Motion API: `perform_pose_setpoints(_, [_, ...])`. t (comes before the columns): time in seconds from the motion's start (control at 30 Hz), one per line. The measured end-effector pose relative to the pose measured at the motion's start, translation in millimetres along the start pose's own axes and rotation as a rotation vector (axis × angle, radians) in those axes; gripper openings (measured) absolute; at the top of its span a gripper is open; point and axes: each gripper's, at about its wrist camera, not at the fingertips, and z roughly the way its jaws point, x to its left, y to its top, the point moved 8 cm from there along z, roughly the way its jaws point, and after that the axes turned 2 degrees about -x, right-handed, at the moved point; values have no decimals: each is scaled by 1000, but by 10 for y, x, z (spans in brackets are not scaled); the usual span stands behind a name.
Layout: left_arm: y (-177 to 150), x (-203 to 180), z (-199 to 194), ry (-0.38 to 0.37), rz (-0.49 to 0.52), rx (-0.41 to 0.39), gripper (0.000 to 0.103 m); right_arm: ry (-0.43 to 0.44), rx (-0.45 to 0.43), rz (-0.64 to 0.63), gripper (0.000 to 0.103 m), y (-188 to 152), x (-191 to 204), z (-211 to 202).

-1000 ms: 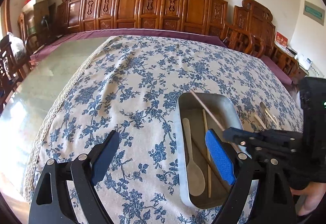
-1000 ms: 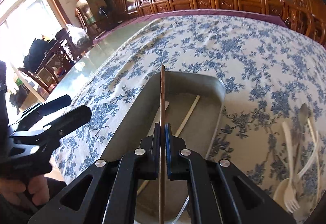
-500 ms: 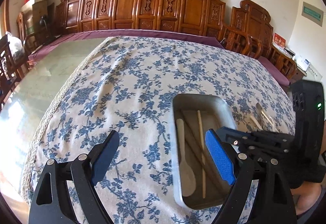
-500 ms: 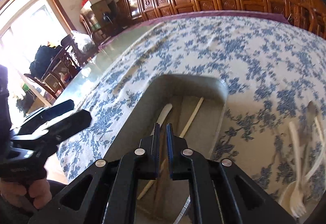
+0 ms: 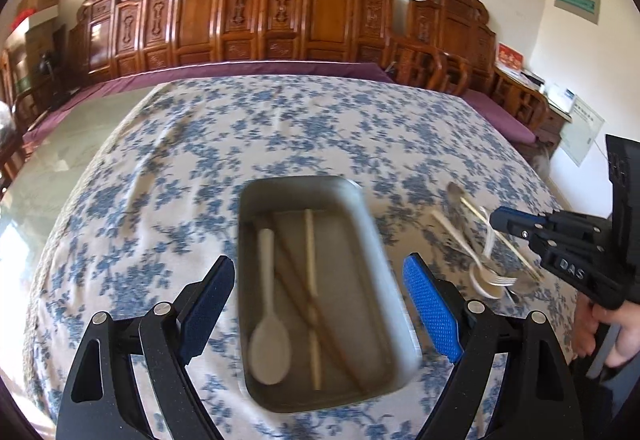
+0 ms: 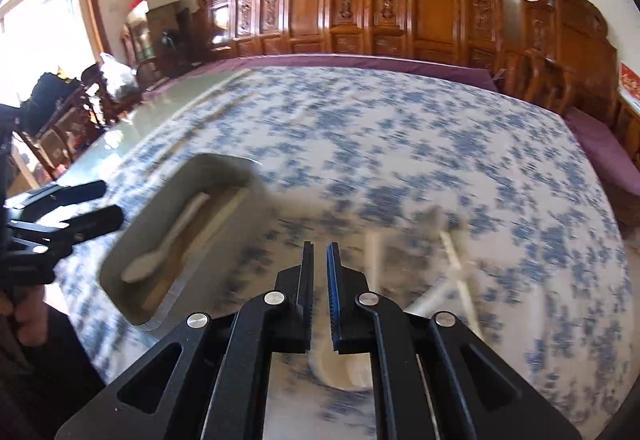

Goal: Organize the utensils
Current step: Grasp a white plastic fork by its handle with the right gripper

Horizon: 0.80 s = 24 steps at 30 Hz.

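Blue-floral tablecloth point(image 5: 280, 143): dark brown wooden chopstick point(image 5: 316, 304) now lies in the grey metal tray point(image 5: 376, 240), released. My right gripper point(image 6: 319, 260), slightly parted and empty, has swung over loose white plastic cutlery point(image 5: 480, 272) for another pick; left gripper point(image 5: 318, 304) hovers wide open, empty, over the tray.

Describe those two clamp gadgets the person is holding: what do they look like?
Both are matte black plastic frames with cut-out slots and silver round bolts. The left gripper has textured blue pads on its fingers. The right gripper looks alike; its side reads "DAS". No cables show.
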Motion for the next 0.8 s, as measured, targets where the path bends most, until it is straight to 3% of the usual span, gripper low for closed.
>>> perform_pose_setpoints(0.2, [-56, -330, 56, -40, 35, 15, 83, -23, 45, 42, 9, -175, -352, 167])
perform_pose_setpoints(0.33, [-110, -501, 103, -60, 61, 30, 83, -5, 76, 55, 15, -284, -359, 347])
perform_pose_setpoints(0.6, [-209, -651, 162, -71, 93, 54, 83, 15, 114, 78, 15, -421, -334, 467])
perform_pose_setpoints(0.8, [-223, -666, 152, -70, 94, 53, 83, -18, 135, 37, 15, -458, -299, 556])
